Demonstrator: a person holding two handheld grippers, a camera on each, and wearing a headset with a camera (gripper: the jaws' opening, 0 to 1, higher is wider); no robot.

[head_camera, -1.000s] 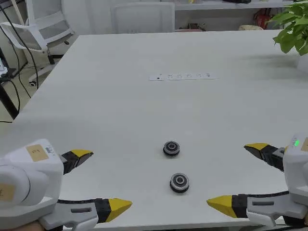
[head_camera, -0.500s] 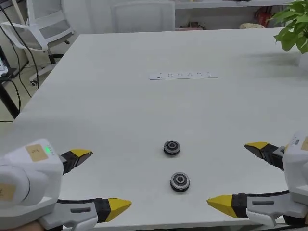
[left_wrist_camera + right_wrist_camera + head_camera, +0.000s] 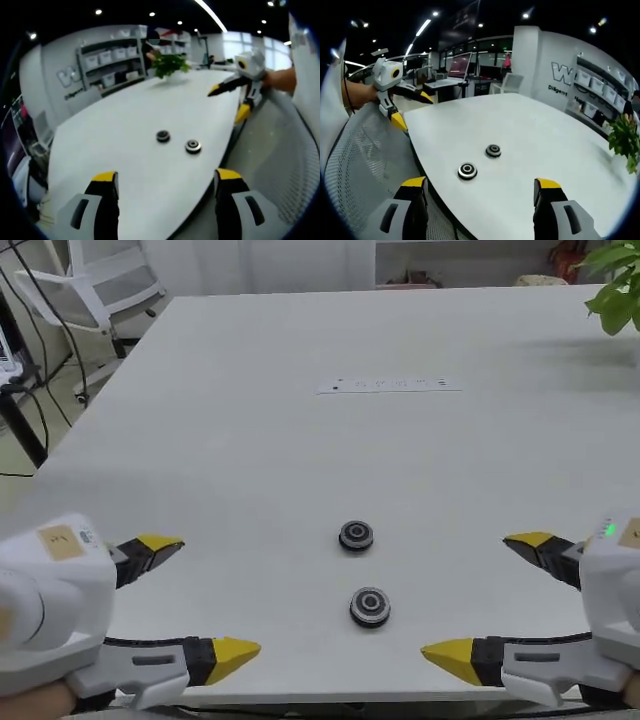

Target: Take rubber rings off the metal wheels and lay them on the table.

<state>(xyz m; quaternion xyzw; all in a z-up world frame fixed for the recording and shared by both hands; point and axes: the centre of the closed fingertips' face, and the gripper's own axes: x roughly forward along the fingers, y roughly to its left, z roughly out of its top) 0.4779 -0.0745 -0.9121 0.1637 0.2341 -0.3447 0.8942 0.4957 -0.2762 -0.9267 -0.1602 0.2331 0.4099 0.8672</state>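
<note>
Two wheels sit apart near the table's (image 3: 250,440) front edge: the far wheel (image 3: 356,536), and the near wheel (image 3: 370,607) at its 6 o'clock. At their 9 o'clock hangs the left gripper (image 3: 205,597), at 3 o'clock the right gripper (image 3: 482,595), both with jaws spread wide, empty.

A large "W" (image 3: 561,73) stands on the white wall (image 3: 535,55); the smaller lettering (image 3: 559,90) beneath is illegible.
</note>
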